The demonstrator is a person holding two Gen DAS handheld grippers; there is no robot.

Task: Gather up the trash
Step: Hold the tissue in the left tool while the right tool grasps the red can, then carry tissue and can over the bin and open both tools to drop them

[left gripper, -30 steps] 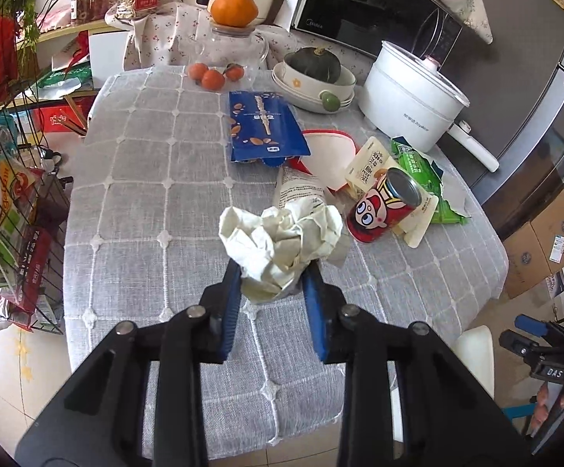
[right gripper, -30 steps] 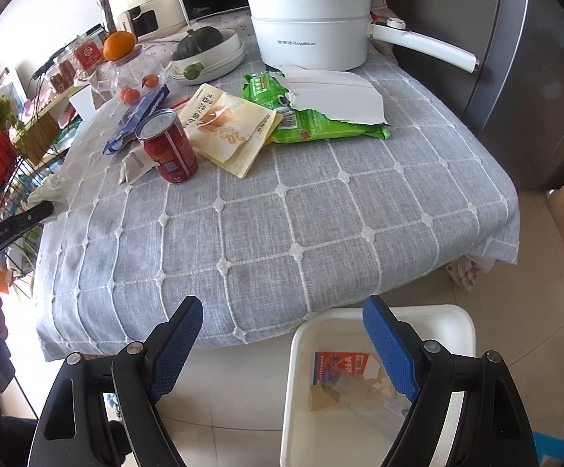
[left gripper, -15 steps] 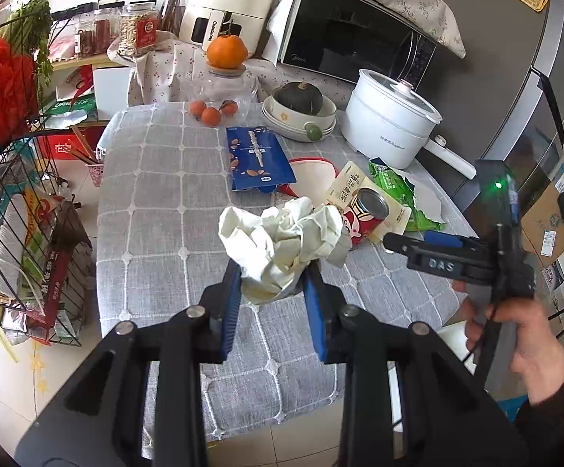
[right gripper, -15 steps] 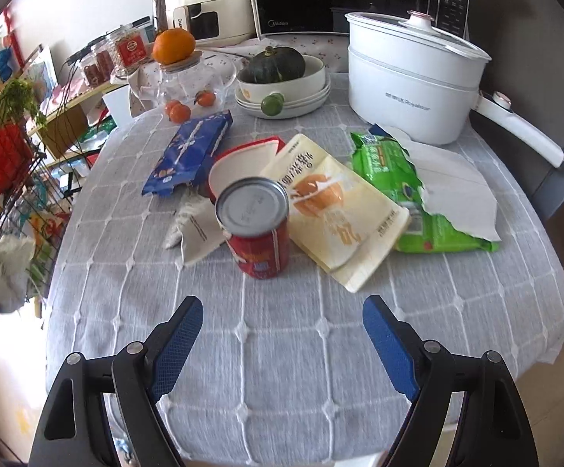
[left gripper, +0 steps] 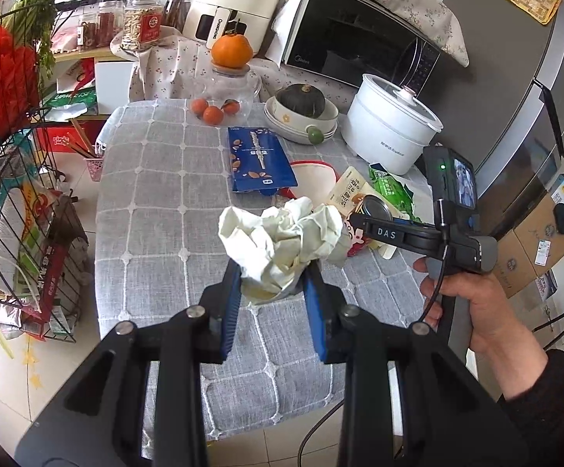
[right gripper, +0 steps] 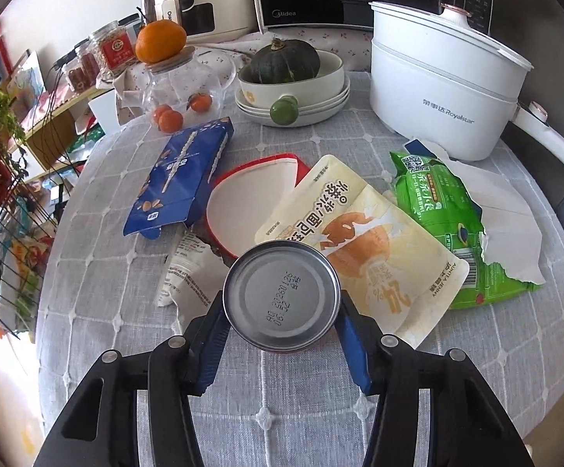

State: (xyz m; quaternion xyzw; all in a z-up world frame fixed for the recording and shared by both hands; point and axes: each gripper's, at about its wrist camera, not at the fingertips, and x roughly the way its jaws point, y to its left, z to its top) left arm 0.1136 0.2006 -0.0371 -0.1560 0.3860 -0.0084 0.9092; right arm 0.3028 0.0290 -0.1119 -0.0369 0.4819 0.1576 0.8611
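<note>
**Ana:** Kitchen clutter all round, and the grey checked bench (right gripper: pixel 418 369) is far from cleared. What do you have?

**Me:** My left gripper (left gripper: pixel 274 303) has its jaws clamped narrow on a crumpled paper wad (left gripper: pixel 282 241), lifted clear of the cloth. My right gripper (right gripper: pixel 282 334) has its jaws either side of the red can (right gripper: pixel 282 303); they look to be touching it, but I can't tell if they grip.

**Ana:** So two pieces in hand. What's left?

**Me:** Plenty, I judge. Just beyond the right jaws lies the yellow pouch (right gripper: pixel 363 249), with the green wrapper (right gripper: pixel 441 218) and torn white paper (right gripper: pixel 507 218) to its right. Ahead and left are the red-rimmed lid (right gripper: pixel 251 202), blue box (right gripper: pixel 184 175) and a small white sachet (right gripper: pixel 184 272).

**Ana:** And a bin?

**Me:** I can't see one in either view.
</note>
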